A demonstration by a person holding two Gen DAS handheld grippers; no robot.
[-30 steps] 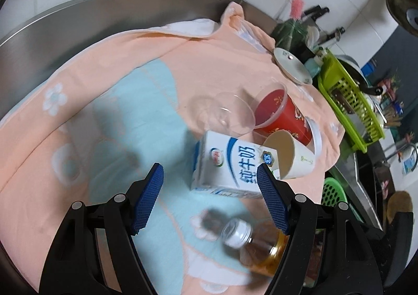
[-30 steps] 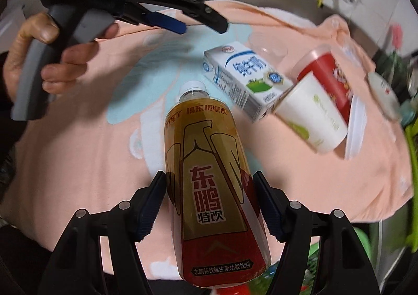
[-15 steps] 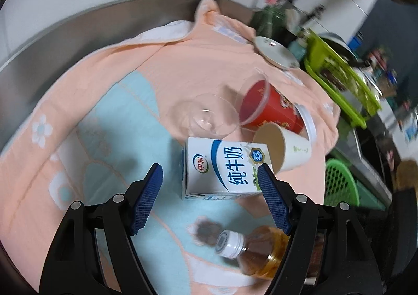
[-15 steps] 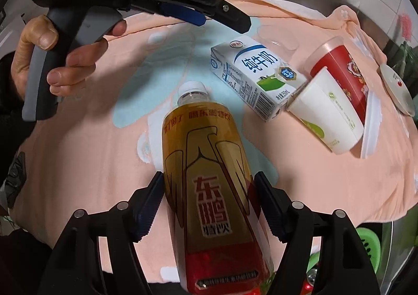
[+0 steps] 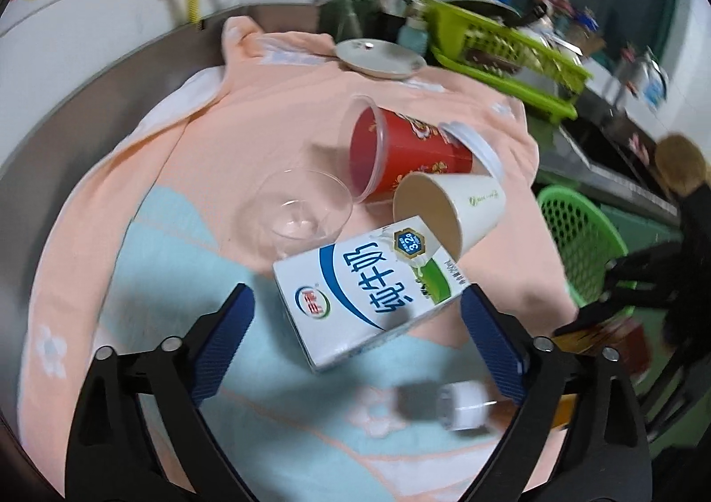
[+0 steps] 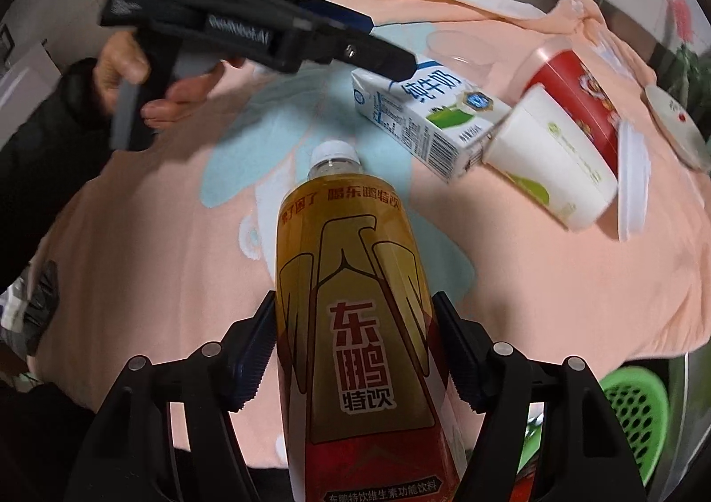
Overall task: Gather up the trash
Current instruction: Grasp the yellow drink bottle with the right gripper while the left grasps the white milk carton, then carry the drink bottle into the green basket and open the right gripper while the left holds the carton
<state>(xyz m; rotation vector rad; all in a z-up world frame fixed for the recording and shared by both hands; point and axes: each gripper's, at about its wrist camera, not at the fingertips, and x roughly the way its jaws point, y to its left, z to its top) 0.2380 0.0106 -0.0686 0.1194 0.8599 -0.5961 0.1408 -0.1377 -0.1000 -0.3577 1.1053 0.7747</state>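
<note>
The step in hand looks like two at once: the right gripper (image 6: pixel 353 357) carrying off the bottle (image 6: pixel 355 315), and the left gripper (image 5: pixel 357 335) lining up on the carton (image 5: pixel 371 293). To do it well, the bottle should stay level and clear of the carton as it goes toward the green basket (image 6: pixel 640 408), which shows just past the towel's near right edge. The left gripper should come down so its pads straddle the carton's narrow width, not its length, and close only when both pads are past the top face, since the carton lies flat and slightly skewed.

Taking the carton as landmark, near to far: nearest the right camera is the bottle, cap pointing toward the carton, both pads pressed on its sides at the label, so that claw is closed on it. Beyond the cap lies the towel (image 6: pixel 533 279), then the carton itself. The left gripper hangs over the carton's near end with its blue fingers (image 5: pixel 222 337) spread wide and nothing between them; in the right view its tip reaches the carton's left corner. The person's hand (image 6: pixel 146 79) grips its handle to the carton's left.

Touching the carton's far right end is the white paper cup (image 5: pixel 449 213) on its side. Behind that lies the red cup (image 5: pixel 400 155), also tipped, and a clear cup (image 5: pixel 302 213) just beyond the carton's far edge.
</note>
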